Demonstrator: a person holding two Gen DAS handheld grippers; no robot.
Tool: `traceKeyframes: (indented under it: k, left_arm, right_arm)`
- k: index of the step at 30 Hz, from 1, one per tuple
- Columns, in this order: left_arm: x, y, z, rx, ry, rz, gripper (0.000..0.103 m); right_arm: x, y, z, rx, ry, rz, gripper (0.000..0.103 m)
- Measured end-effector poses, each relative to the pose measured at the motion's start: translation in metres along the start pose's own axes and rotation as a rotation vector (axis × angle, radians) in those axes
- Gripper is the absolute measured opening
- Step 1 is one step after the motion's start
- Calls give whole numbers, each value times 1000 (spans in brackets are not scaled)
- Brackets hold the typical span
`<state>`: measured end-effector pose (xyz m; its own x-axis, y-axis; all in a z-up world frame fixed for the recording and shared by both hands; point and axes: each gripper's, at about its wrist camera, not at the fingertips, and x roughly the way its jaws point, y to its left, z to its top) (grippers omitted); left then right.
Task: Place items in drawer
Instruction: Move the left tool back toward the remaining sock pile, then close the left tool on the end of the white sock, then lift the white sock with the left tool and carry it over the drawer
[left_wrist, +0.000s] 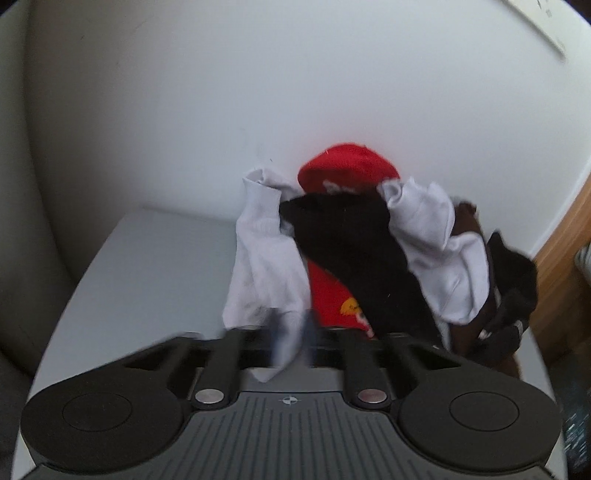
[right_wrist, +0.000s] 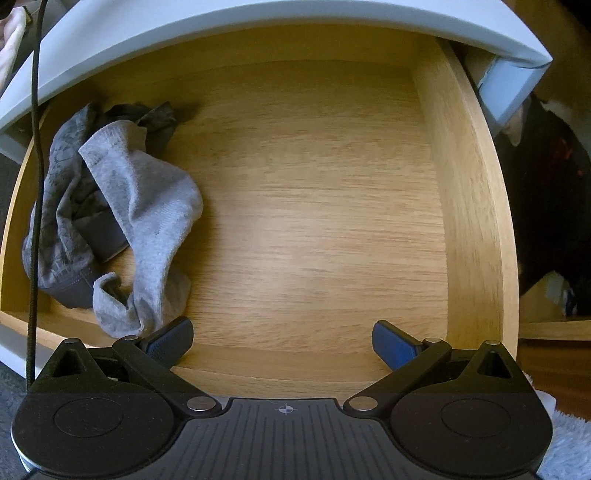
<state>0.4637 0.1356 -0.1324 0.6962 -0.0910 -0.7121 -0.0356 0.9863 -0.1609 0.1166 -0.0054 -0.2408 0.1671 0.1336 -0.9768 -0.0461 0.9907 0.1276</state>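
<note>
Nearby, red cap (left_wrist: 347, 166) and black garment (left_wrist: 354, 251) crowd white sock (left_wrist: 266, 266).

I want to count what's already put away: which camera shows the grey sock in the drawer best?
The right wrist view. It looks down into the open wooden drawer, where the grey sock lies at the left, partly over a darker patterned garment. The left wrist view shows none of it, only the unsorted pile on the white top.
</note>
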Motion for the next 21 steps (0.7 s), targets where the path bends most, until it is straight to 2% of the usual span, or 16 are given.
traceKeyframes:
  k: [3, 8, 11, 15, 21]
  left_arm:
    - [-3, -1, -5, 18, 0, 1, 7]
    - [-25, 1, -23, 38, 38, -50, 7]
    - [-50, 3, -46, 73, 60, -70, 7]
    - [-93, 14, -81, 27, 65, -122, 7]
    - [-146, 8, -138, 5, 101, -167, 7]
  right_arm:
    - [3, 0, 1, 2, 2, 5, 103]
    - [5, 0, 3, 1, 10, 7, 103]
    - [6, 1, 3, -15, 2, 7, 103]
    - [9, -5, 4, 9, 14, 21, 103]
    - [8, -3, 2, 3, -1, 6, 103]
